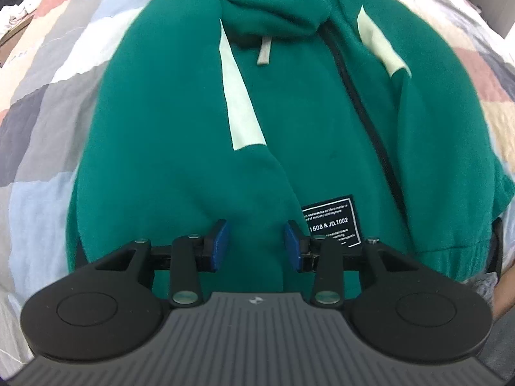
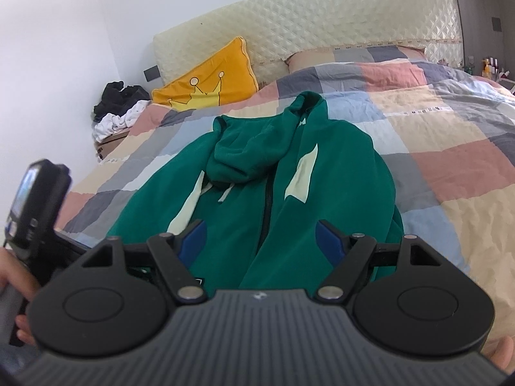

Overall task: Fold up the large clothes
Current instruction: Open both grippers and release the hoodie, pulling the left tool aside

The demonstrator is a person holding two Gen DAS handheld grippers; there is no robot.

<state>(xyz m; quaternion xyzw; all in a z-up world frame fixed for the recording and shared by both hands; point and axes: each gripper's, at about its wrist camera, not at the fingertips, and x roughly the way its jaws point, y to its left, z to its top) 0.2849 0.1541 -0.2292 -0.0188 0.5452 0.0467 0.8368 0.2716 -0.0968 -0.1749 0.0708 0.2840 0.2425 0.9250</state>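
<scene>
We take the green hoodie as our reference. It lies front-up on the patchwork quilt, zipper closed, hood resting on the chest and pointing toward the cream headboard. Both sleeves are folded inward over the body; the pale green shoulder panels show on either side of the zipper. A black label patch sits near the hem, just beside the zipper.

The left gripper is positioned over the hem end of the hoodie. Its blue pads stand apart with green fabric visible between them; we cannot tell whether they touch the cloth.

The right gripper is also at the hem end, its jaws spread wide with the zipper line running between them. We see no fabric pinched.

Beyond the hood, a yellow crown-print cushion leans against the headboard. To the left of that cushion, a pile of dark and white clothes rests off the edge of the quilt.
</scene>
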